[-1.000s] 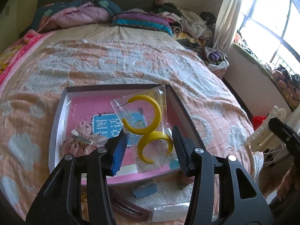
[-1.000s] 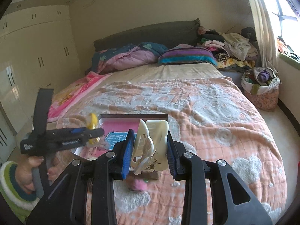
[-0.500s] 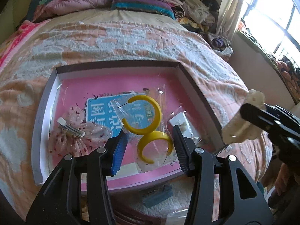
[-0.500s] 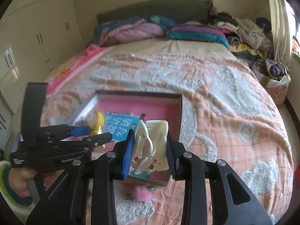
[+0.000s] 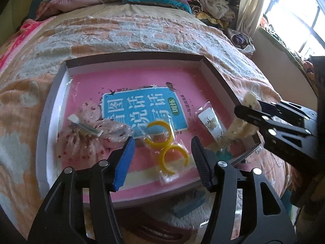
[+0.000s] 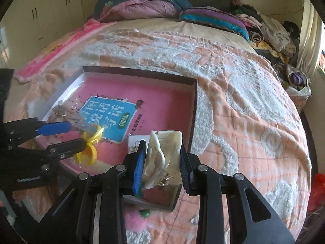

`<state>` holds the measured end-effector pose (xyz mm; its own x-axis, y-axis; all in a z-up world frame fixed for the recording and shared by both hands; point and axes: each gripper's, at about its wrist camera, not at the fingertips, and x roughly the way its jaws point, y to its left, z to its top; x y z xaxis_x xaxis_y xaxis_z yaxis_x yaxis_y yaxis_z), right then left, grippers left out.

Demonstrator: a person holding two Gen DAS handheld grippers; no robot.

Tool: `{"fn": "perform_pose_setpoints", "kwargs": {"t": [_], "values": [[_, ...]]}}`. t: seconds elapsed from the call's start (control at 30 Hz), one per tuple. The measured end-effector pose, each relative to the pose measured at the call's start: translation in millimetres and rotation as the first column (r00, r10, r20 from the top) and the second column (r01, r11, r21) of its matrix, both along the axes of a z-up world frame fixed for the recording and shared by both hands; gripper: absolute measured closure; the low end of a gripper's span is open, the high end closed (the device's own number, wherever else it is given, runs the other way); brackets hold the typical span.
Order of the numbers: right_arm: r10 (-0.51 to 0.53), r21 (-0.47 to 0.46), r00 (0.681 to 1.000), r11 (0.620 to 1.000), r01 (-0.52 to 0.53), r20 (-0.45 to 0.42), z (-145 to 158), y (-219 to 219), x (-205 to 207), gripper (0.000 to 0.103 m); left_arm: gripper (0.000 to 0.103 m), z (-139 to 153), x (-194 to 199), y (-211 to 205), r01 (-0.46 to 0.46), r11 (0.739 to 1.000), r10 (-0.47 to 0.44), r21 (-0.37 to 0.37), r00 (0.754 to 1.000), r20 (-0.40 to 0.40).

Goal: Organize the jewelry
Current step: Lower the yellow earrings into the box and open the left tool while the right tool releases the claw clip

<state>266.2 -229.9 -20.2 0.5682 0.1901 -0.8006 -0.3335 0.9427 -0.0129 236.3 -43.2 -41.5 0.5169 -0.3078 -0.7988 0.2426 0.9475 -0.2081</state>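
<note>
Bed [image 6: 233, 85] under a peach-and-white blanket, heaped pillows and clothes at the headboard. Shallow box [image 5: 215, 75] lying on the blanket, pink booklet with a blue label [image 5: 142, 111] as its floor. Frilly pink hair clip [image 5: 87, 136] in the box's left part, small card of earrings [image 5: 209, 120] toward its right wall. Left gripper [image 5: 162, 156] pitched steeply down over the near edge of the box, fingers [image 5: 124, 160] just spread wider and clear of the clear bag of yellow hoop earrings [image 5: 168, 152] dropped on the booklet between them. Right gripper [image 6: 162, 162] tilted down likewise over the near right corner of the box, fingers [image 6: 139, 166] clamped on a cream claw hair clip [image 6: 162, 154] held upright.
</note>
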Motion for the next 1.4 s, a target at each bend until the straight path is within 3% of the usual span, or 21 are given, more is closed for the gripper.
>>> {"fn": "perform_pose_setpoints", "kwargs": {"t": [0.33,0.4,0.63,0.7,0.83,0.97,1.4], "values": [[-0.027,0.046,0.999,0.999,0.028,-0.025,-6,2,18,0.069,0.043,24,-24,31,-0.086,0.996,0.087,-0.014,0.995,0.051],[-0.034,0.072,0.999,0.997,0.036,-0.028,-7,2,15,0.056,0.043,26,-29,33,-0.096,0.995,0.096,-0.007,0.994,0.055],[-0.053,0.138,0.998,0.989,0.050,0.021,11,-4,-8,0.030,0.038,34,-40,34,-0.113,0.993,0.114,-0.023,0.992,0.060],[-0.066,0.158,0.997,0.986,0.058,0.043,19,-10,-16,0.023,0.030,36,-44,34,-0.114,0.993,0.116,-0.024,0.991,0.065],[-0.083,0.197,0.994,0.978,0.068,0.072,35,-20,-31,0.018,0.027,44,-51,33,-0.119,0.992,0.121,-0.028,0.990,0.075],[-0.098,0.232,0.989,0.970,0.069,0.113,55,-29,-50,0.011,0.013,53,-58,35,-0.132,0.991,0.135,-0.037,0.987,0.084],[-0.114,0.251,0.970,0.966,0.059,0.213,96,-45,-107,0.005,0.010,86,-90,40,-0.155,0.987,0.161,-0.047,0.977,0.143]]}}
